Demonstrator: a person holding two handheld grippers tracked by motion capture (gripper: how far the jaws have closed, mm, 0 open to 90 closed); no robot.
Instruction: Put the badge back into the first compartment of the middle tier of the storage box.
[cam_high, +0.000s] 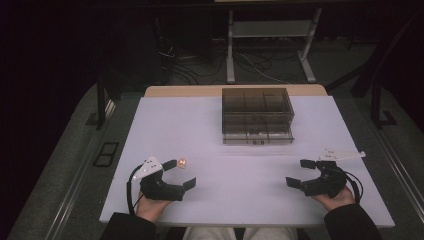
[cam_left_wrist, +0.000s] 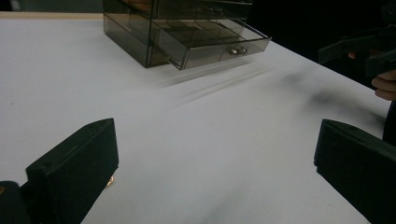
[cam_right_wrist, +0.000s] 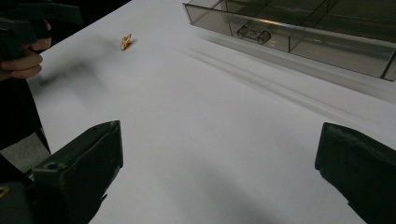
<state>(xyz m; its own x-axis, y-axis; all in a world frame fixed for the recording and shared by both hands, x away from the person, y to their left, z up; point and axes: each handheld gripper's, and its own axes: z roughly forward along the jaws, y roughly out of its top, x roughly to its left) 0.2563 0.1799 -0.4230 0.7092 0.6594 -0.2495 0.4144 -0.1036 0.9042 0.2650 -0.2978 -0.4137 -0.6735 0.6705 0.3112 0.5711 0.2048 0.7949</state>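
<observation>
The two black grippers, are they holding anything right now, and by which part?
Nothing is held. The left gripper and the right gripper both stand open over the white table; the small golden object lies free beside the left one.

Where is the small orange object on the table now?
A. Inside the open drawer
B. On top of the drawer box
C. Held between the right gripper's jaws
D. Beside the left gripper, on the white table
D: the small orange object lies on the white table just beside the open left gripper, apart from the drawer box.
</observation>
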